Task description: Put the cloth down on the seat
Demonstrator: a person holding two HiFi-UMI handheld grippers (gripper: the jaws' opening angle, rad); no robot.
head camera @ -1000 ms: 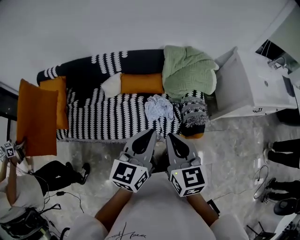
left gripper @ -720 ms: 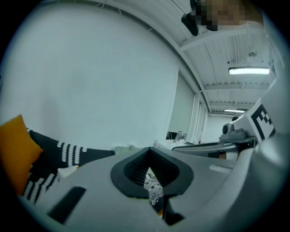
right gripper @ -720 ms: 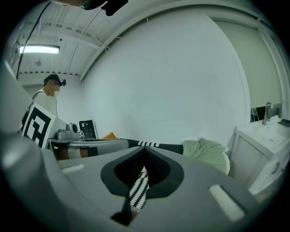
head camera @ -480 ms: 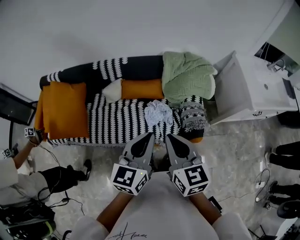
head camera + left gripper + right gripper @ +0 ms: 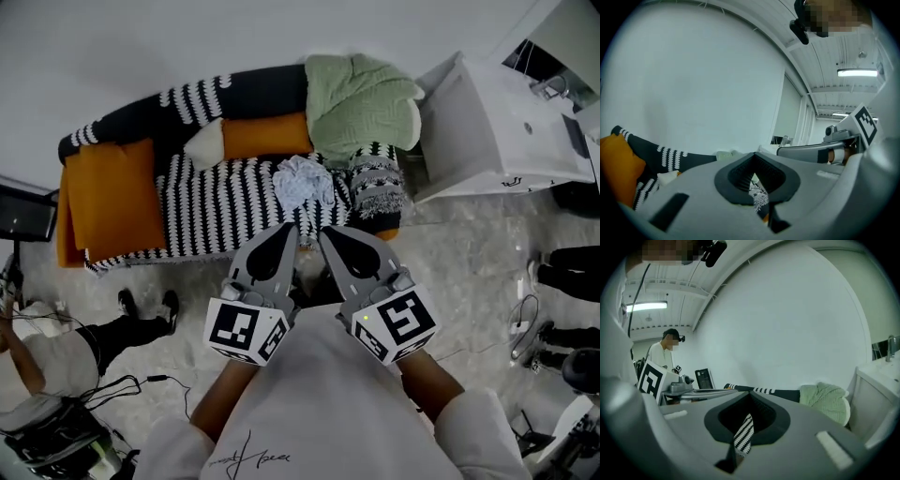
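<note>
On the seat (image 5: 216, 202), the cloth (image 5: 302, 180) lies beyond both closed jaws.

The black-and-white striped sofa (image 5: 225, 202) stands by the far wall on a marbled floor (image 5: 469, 272). A big orange cushion (image 5: 112, 192) covers its left end. A white pillow (image 5: 203, 147) and an orange bolster (image 5: 267, 136) lean on the backrest. A green knitted blanket (image 5: 361, 103) is heaped at the right, and a crumpled pale cloth (image 5: 303, 180) lies on the seat just in front of it.
</note>
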